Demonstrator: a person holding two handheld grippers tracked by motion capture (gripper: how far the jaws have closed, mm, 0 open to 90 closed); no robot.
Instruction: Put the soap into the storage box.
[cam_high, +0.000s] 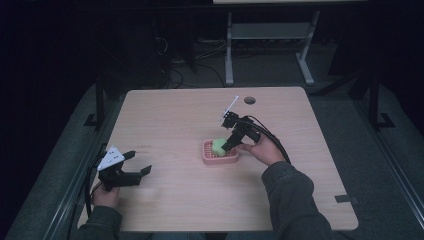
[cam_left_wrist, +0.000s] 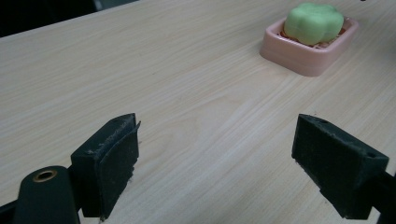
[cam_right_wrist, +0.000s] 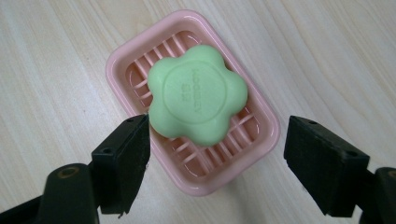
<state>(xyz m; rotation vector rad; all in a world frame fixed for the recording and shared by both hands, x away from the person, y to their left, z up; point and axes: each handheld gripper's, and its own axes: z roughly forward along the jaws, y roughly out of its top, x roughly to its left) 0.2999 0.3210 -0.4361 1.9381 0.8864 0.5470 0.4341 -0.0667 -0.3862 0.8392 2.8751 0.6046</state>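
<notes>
Green flower-shaped soap bar (cam_right_wrist: 197, 94) sitting in pink slatted plastic dish (cam_right_wrist: 261, 140) mid-table (cam_high: 175, 115). Right tongs (cam_right_wrist: 217, 165) spread wide around it, probably lining up a grab; need squeezing next. Left tongs (cam_left_wrist: 217, 163) spread, idle.

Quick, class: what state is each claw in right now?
Left claw: open, holding nothing, above bare table.
Right claw: open, holding nothing, over the green soap in the pink dish.
</notes>
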